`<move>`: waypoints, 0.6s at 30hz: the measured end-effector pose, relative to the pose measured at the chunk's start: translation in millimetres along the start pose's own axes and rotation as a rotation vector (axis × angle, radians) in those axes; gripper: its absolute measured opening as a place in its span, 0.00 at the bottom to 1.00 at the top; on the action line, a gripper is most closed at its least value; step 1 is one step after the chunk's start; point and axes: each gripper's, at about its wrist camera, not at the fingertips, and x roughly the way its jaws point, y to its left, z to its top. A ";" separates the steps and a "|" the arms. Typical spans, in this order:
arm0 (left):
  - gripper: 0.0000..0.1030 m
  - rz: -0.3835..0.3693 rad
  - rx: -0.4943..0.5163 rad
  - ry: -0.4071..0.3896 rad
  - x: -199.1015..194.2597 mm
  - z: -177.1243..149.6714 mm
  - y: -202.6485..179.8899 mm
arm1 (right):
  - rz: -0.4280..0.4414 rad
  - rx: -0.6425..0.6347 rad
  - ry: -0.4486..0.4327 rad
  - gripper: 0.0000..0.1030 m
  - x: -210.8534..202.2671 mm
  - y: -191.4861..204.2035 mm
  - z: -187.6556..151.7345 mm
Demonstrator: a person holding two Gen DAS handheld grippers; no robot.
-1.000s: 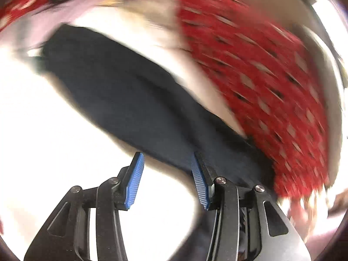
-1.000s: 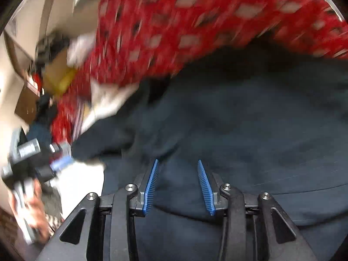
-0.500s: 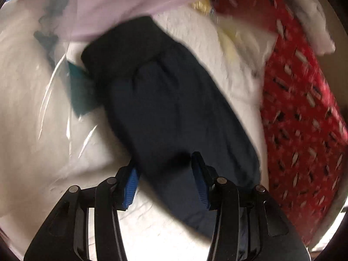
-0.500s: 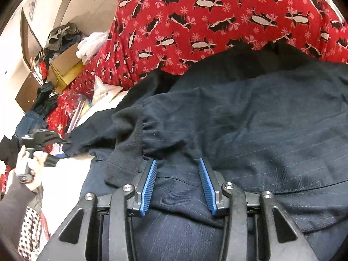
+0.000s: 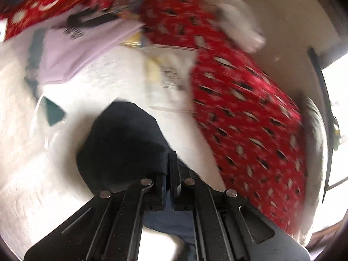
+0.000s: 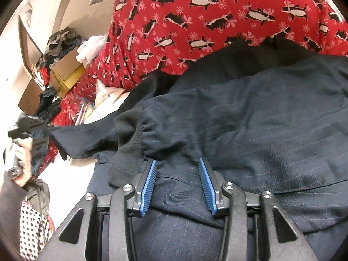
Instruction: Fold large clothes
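Observation:
A dark navy pinstriped garment (image 6: pixel 250 117) lies spread over the bed, filling the right wrist view. My right gripper (image 6: pixel 177 174) rests low on it, open, with cloth lying between the blue pads (image 6: pixel 149 187) and a ribbed hem (image 6: pixel 128 143) just left of them. My left gripper (image 5: pixel 168 161) is shut on the dark sleeve end (image 5: pixel 121 139), which bulges out ahead of the closed fingers above the white bedding. At the left edge of the right wrist view a hand (image 6: pixel 24 154) holds that gripper, and the sleeve (image 6: pixel 82 139) runs stretched from it to the garment.
A red penguin-print blanket (image 6: pixel 217 15) covers the bed behind the garment. White bedding (image 5: pixel 26 152), a lilac shirt (image 5: pixel 76 52) and a plastic packet (image 5: pixel 169 76) lie ahead of the left gripper. A cardboard box (image 6: pixel 65 71) with piled clothes stands by the wall.
The left gripper's jaws have closed on the dark sleeve end and risen with it, and its view has swung. The right gripper has stayed open in the same spot on the garment.

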 end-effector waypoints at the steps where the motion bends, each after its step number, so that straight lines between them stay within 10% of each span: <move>1: 0.00 -0.015 0.032 -0.003 -5.6 -6.2 -15.4 | -0.005 0.007 0.018 0.41 -2.5 0.3 2.1; 13: 0.00 -0.172 0.375 0.054 -44.1 -122.8 -170.2 | -0.355 0.133 -0.097 0.58 -113.3 -96.3 28.9; 18: 0.00 -0.208 0.462 0.117 -35.9 -174.7 -210.3 | -0.421 0.193 -0.001 0.60 -111.0 -161.4 10.6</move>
